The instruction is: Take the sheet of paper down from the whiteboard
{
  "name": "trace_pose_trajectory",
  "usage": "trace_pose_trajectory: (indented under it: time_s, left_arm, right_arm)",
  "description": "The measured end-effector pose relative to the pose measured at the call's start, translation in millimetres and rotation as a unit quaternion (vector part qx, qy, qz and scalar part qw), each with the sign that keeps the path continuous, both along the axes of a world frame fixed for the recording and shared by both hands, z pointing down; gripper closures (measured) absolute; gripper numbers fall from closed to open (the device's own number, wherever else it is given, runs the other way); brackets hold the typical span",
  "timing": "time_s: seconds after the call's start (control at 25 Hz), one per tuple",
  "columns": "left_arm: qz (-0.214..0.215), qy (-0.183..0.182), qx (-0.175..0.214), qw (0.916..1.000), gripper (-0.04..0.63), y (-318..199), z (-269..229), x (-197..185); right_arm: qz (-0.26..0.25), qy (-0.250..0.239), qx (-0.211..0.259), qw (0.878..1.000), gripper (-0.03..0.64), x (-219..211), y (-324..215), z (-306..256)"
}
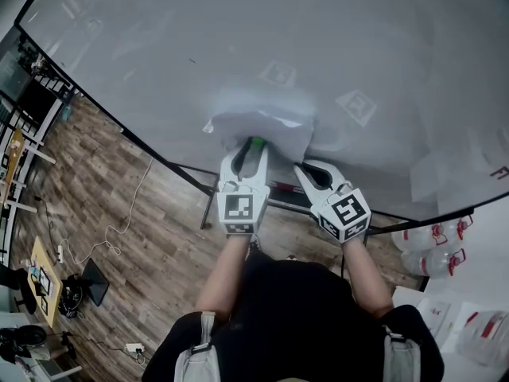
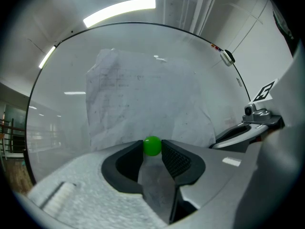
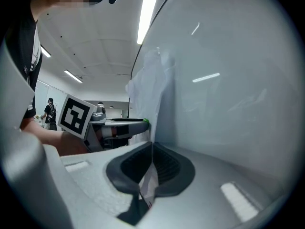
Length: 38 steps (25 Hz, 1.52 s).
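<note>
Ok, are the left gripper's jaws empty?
No: a round green magnet sits between the jaw tips of the left gripper, at the bottom of the sheet of paper.

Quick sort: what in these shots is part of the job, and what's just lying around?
Job:
- whiteboard
- sheet on it
- green magnet at the sheet's lower edge
- left tongs, closed on the magnet
- right tongs, shut on the sheet's edge

Lying about:
- cable on the floor
- bottles
- desk
</note>
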State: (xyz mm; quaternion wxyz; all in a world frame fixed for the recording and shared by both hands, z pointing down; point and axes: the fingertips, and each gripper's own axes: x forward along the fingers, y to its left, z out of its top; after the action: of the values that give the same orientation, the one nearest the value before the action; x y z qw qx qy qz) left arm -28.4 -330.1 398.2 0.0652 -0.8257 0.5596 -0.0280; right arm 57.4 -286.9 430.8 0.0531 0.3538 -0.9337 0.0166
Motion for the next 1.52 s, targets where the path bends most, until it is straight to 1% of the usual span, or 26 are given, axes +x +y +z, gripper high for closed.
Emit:
trace_pose_trajectory:
  time_s: [0.12,0.72,1.08,1.36,1.52]
  left_arm:
    - [0.0,-0.002,-0.003,1.0,0.463,-0.3,1.4,0.2]
    - [-0.008,0.0,-0.009,0.9999,0.466,10.2,6.4,-1.2]
    - [-0.032,0.004,-0.012,0.9994,0.466,32.5,6.8,-14.3]
    - [-0.047,0.004,-0.016,0.9987,0.466,56.0,14.1,-17.1]
    - [-0.058,0.007,-0.019,0.9981,0.466,70.4,18.1,-26.4]
  right_arm:
    - [-0.004,-0.004,-0.003,1.0,0.613,-0.5,0.6,1.1]
    - [-0.014,-0.01,-0.011,1.0,0.614,-1.8,4.3,0.8]
    - [-0.035,-0.01,-0.013,0.999,0.614,-10.5,18.5,0.2]
    - [-0.051,-0.016,-0.015,0.998,0.614,-10.5,36.3,4.8]
    - [-0.065,-0.019,-0.021,0.998,0.614,-19.4,46.1,6.8]
